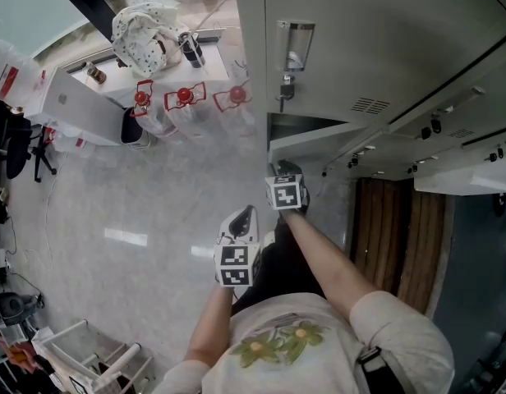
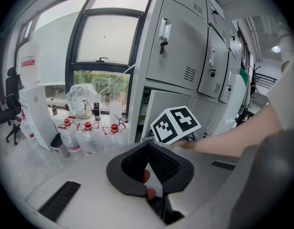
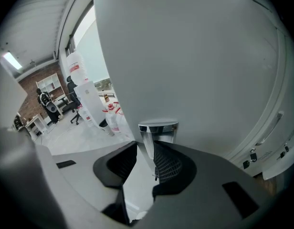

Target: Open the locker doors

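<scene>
1. The right gripper is seen at the lower door of the grey lockers, pointed downward at the end of an outstretched arm.
2. A chrome handle is caught between its jaws. The ribbed pads are closed in against it, so the handle is gripped.
3. The lower door is found at the near end of the locker row, low down, directly beneath an upper door.
4. That upper door is closed flat, with its own handle fitted and a key hanging in the lock.
5. The lower door is shown slightly ajar: a dark gap is visible along its top edge in the head view, and a narrow slit is seen at its side in the left gripper view.
6. The left gripper is held beside and behind the right one, well apart from the lockers but pointed toward them.
7. Its jaws are closed together at the tips, and nothing is held between them.
8. Further along the row, more doors are seen closed.
9. Off to the left, red-capped bottles are lined up on the pale floor below a window — a spotted bag is set on the sill above them.
</scene>
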A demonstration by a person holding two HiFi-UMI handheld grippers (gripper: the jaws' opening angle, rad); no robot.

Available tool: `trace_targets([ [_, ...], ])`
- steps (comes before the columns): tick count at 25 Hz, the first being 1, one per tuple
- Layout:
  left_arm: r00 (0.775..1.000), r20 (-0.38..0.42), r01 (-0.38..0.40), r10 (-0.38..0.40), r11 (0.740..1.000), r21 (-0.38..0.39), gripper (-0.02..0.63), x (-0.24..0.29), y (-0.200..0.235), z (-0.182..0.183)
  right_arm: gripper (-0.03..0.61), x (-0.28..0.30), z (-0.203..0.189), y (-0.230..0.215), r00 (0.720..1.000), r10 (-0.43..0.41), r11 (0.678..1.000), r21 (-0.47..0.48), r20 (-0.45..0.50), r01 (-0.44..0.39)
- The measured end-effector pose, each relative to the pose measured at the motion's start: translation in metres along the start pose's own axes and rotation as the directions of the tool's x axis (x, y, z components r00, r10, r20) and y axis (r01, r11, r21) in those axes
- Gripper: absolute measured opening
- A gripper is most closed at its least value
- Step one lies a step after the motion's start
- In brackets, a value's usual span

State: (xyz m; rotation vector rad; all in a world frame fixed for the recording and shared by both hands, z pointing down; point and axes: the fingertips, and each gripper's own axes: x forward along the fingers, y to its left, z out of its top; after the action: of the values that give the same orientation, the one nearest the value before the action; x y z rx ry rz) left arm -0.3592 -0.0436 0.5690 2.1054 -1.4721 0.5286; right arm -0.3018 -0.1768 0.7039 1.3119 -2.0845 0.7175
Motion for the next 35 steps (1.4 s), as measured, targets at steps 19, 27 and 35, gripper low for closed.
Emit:
trace_targets([
  [19, 0.997, -0.018, 0.075, -0.074, 0.996, 0.046, 0.031, -0.003, -0.018, -0.008, 0.127, -0.024, -0.021, 0.005, 0.997, 0.083, 0.994, -0.069, -0.009, -0.083],
  [27, 0.993, -0.033, 0.120, -0.117, 0.990, 0.072, 0.031, 0.003, -0.024, -0.010, 0.127, -0.033, -0.029, 0.005, 0.995, 0.093, 0.990, -0.102, -0.020, -0.095],
  [35, 0.984, -0.057, 0.174, -0.170, 0.982, 0.077, 0.031, 0.003, -0.038, -0.015, 0.127, -0.042, -0.039, 0.005, 0.995, 0.092, 0.988, -0.119, -0.044, -0.097],
])
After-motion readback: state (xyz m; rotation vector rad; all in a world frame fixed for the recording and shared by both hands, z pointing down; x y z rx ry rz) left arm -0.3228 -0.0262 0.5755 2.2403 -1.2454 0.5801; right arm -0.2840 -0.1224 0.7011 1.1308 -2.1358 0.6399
